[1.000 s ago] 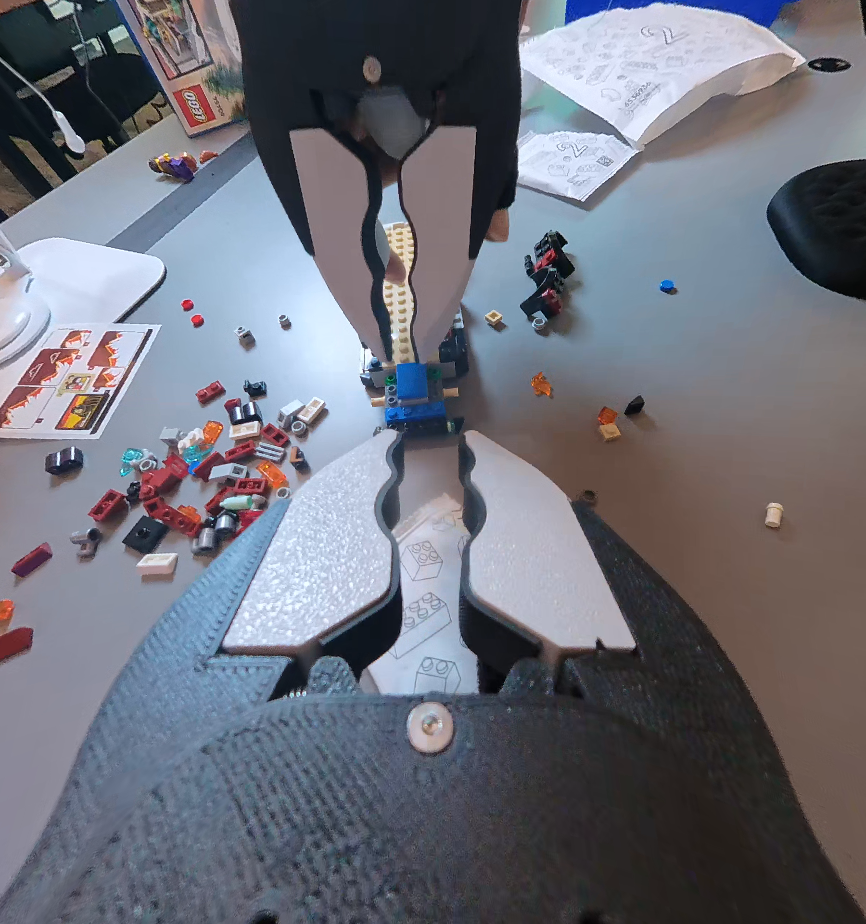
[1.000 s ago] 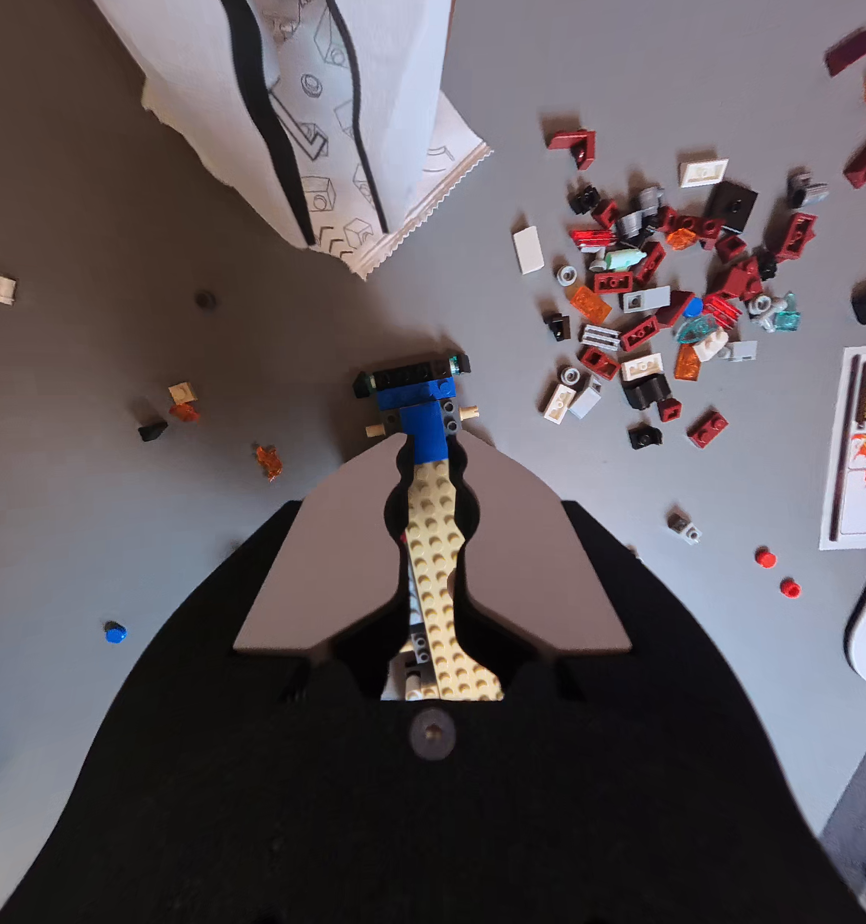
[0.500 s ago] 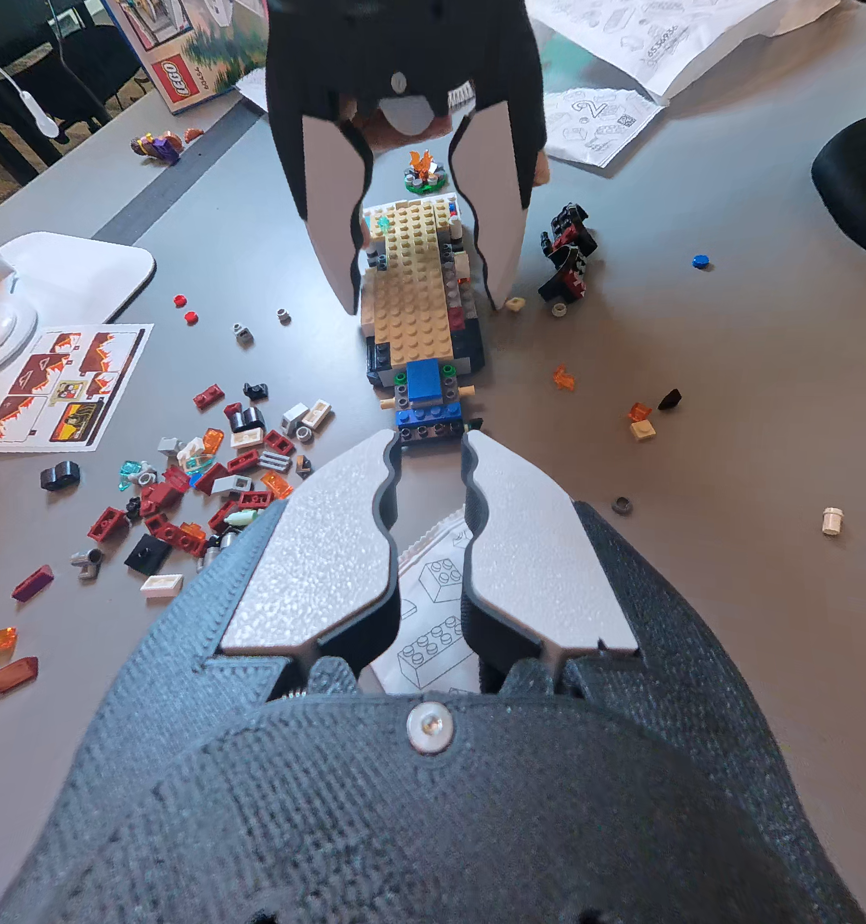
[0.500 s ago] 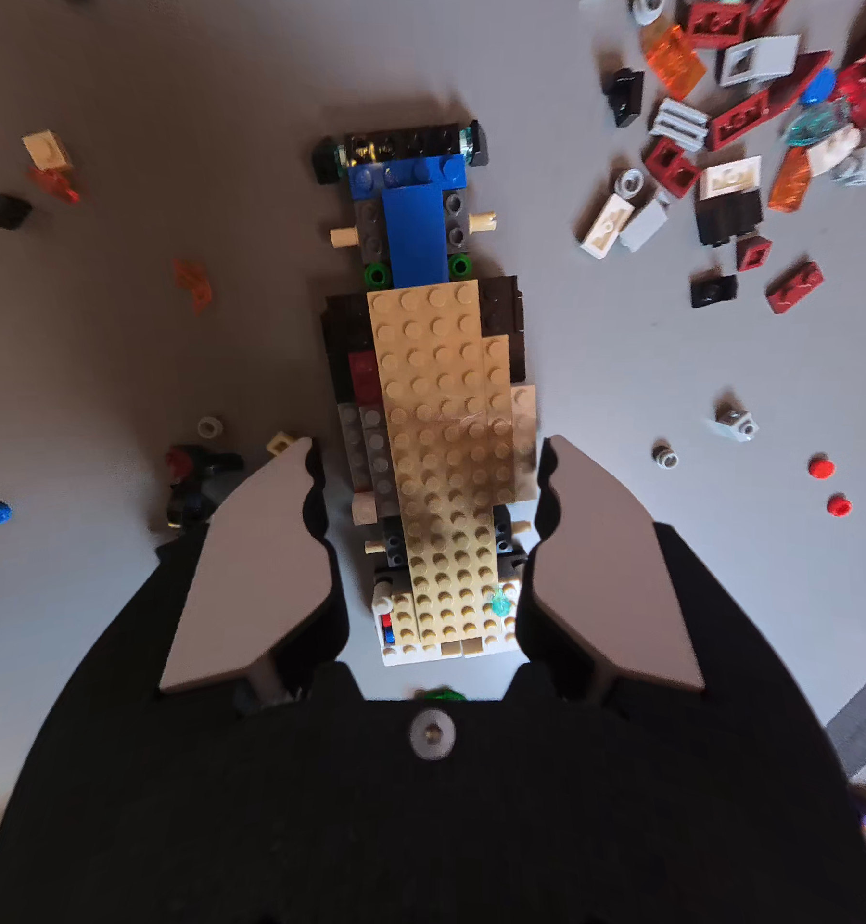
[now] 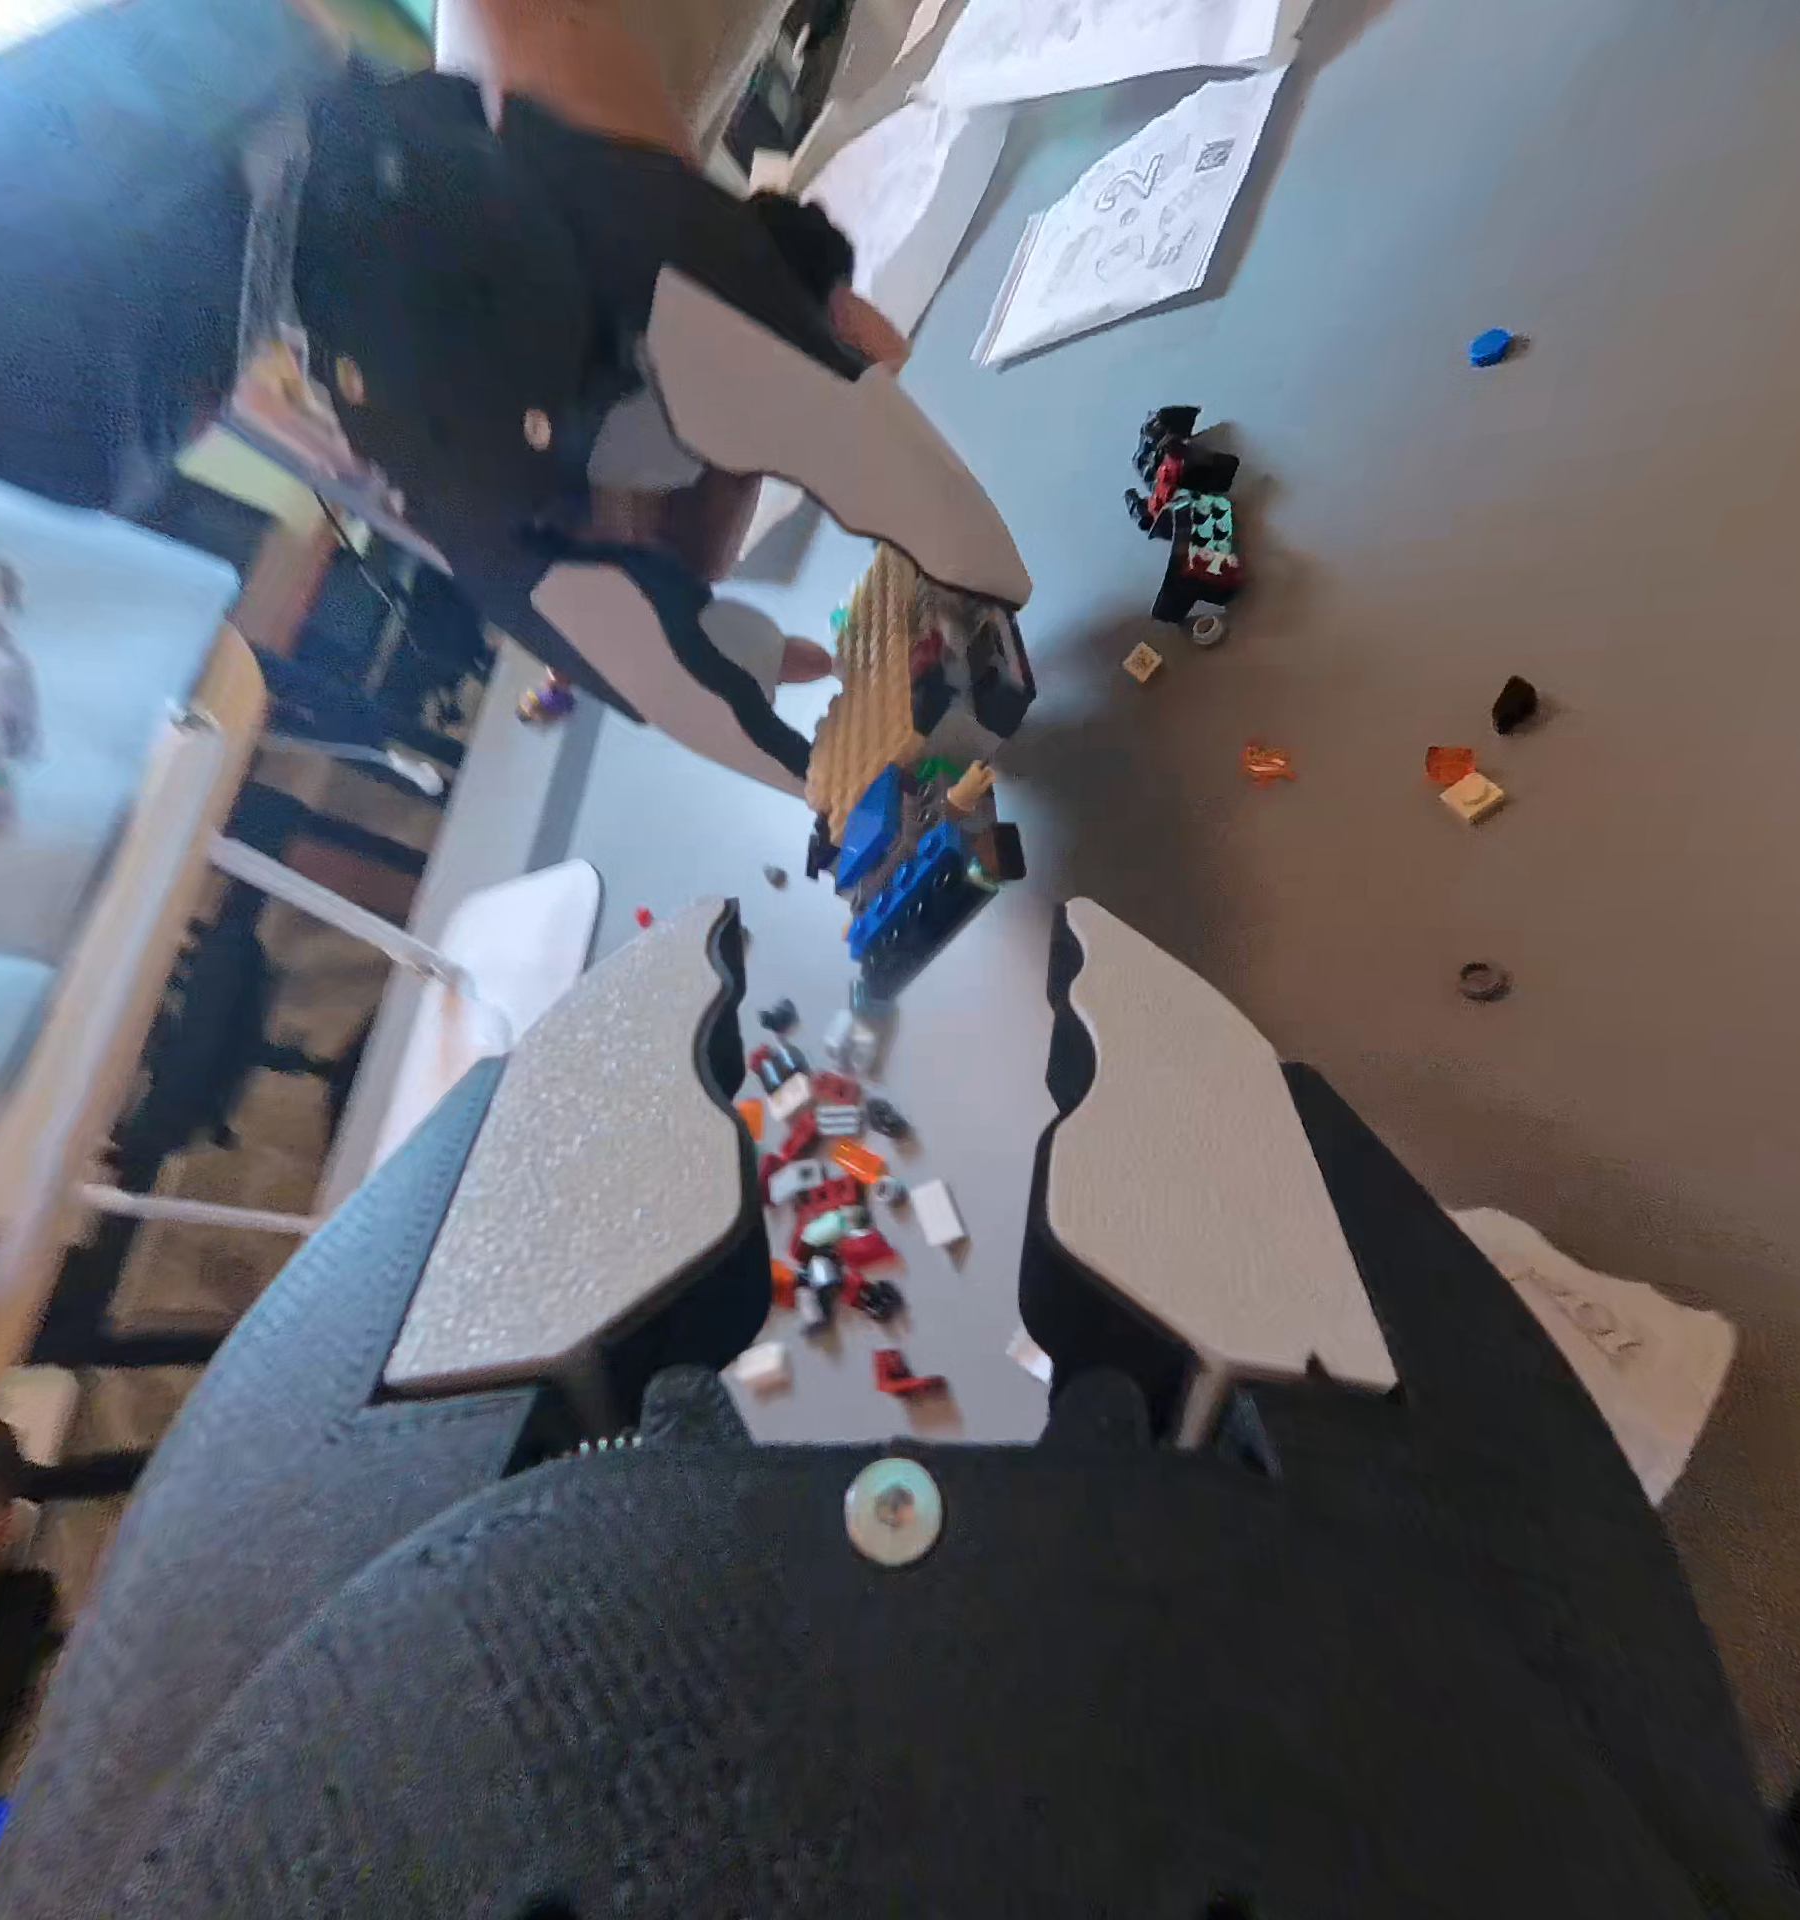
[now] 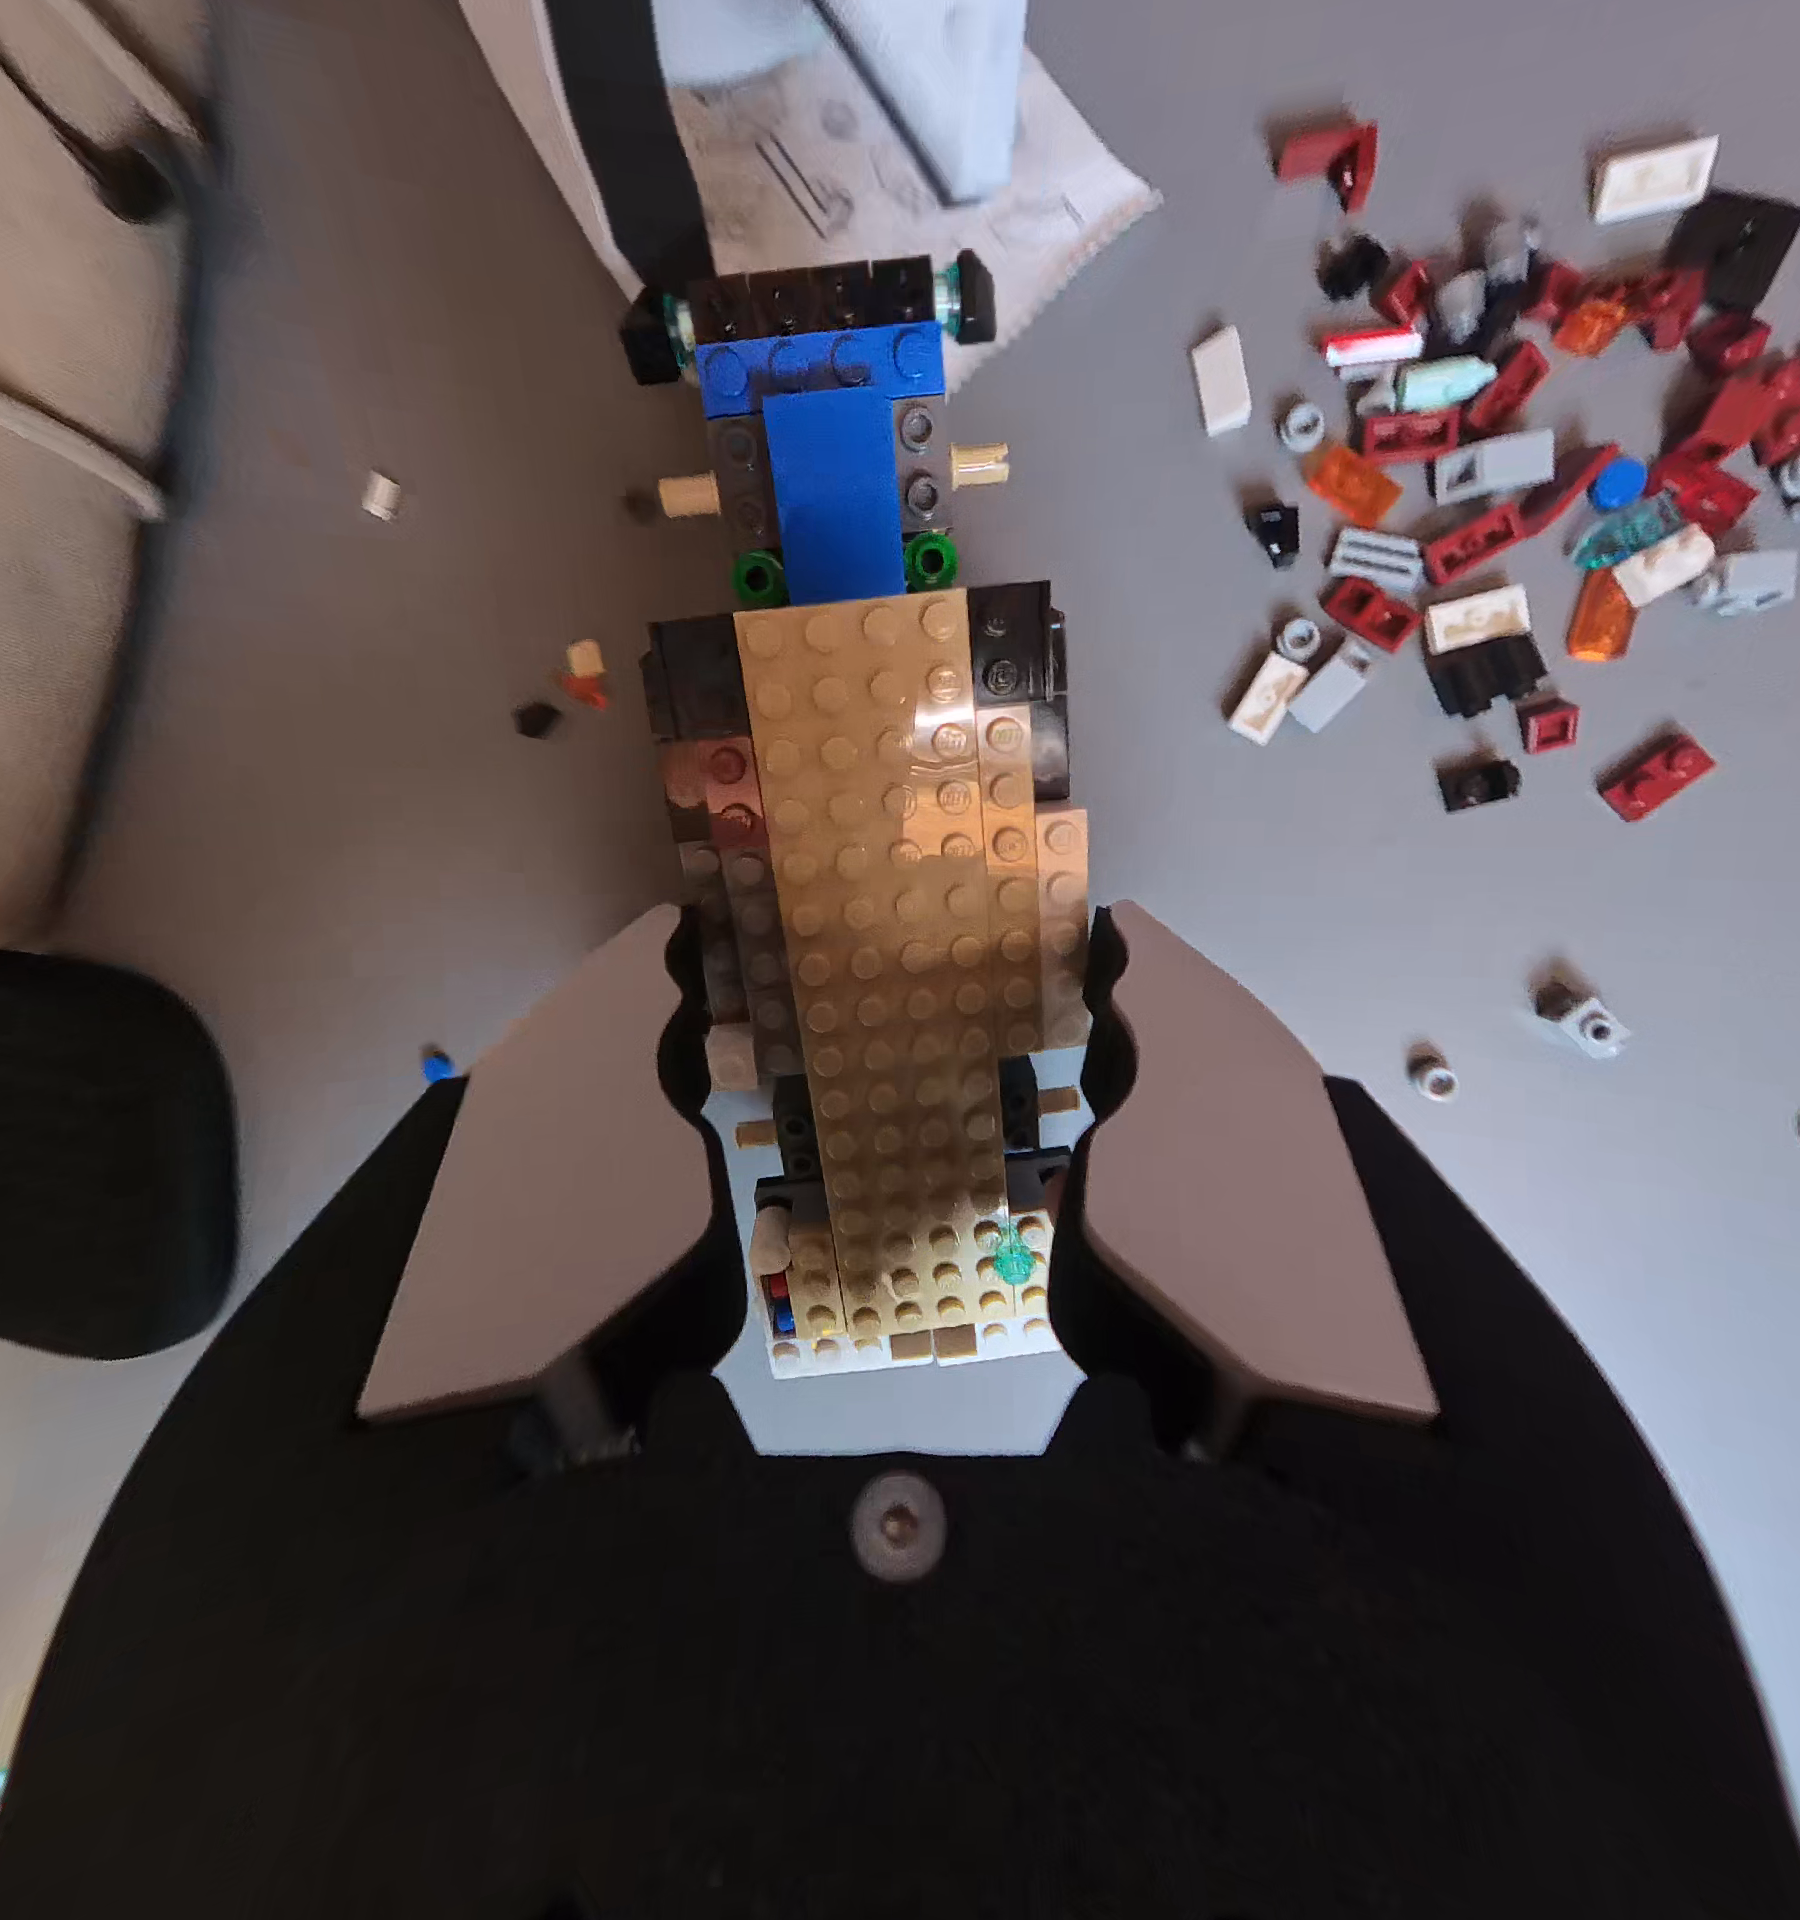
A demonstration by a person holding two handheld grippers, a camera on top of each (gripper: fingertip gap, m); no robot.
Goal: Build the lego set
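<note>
The right gripper [image 6: 891, 935] now clasps the brick vehicle [image 6: 875, 790] across its width, with a pad [image 6: 680, 997] pressed to each flank of the tan studded deck. Half a second ago its fingers only straddled the model without touching. The left gripper [image 5: 896, 925], nearly shut a moment ago, has spread wide and holds nothing. It sits just short of the model's blue nose [image 6: 834, 488].

The vehicle's long axis runs along the right gripper's fingers, nose pointing away from it towards the left one. Loose bricks [image 6: 1550, 468] lie scattered on the grey table [image 6: 1291, 1143] beside it.
</note>
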